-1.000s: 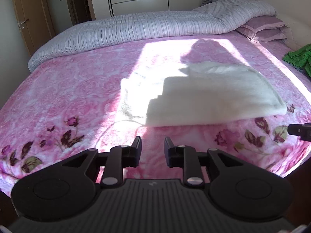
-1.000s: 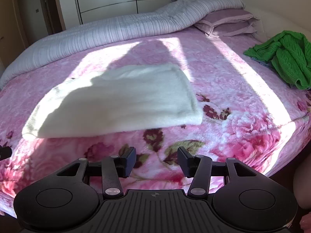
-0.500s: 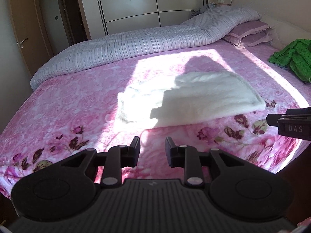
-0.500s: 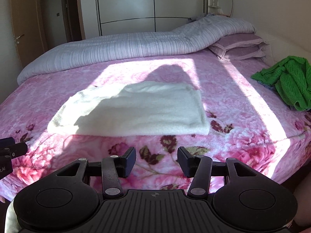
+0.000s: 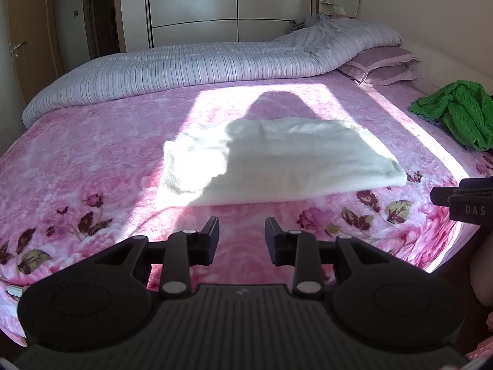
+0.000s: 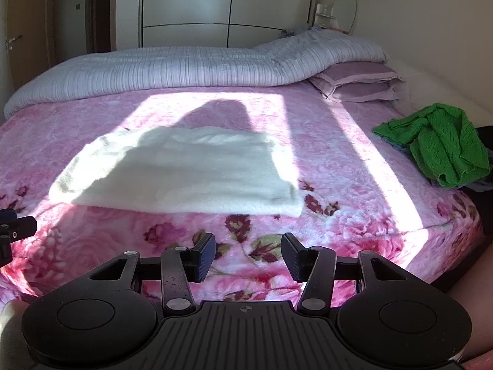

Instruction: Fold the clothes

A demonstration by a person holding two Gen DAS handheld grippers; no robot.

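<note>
The left gripper (image 5: 242, 236) is hovering over the near edge of the bed with its jaws standing apart and nothing between them. The right gripper (image 6: 248, 256) is hanging alongside it, farther right, jaws likewise spread and gripping nothing; its tip is poking into the left wrist view at the right edge, near the bed's corner.

Just beyond both pairs of fingers, the folded white garment (image 5: 277, 160) is lying flat on the pink floral blanket (image 5: 77, 166), roughly in the middle of the bed and apart from both grippers. A shadow is falling across most of it, while its left end is catching bright sunlight.

Well off to the right, a crumpled green knit garment (image 6: 443, 145) is sitting near the bed's right edge. At the far side, a striped grey duvet (image 6: 185, 67) is stretching across the bed, with purple pillows (image 6: 357, 86) lying under its right end. A white wardrobe (image 5: 228, 9) is standing behind.
</note>
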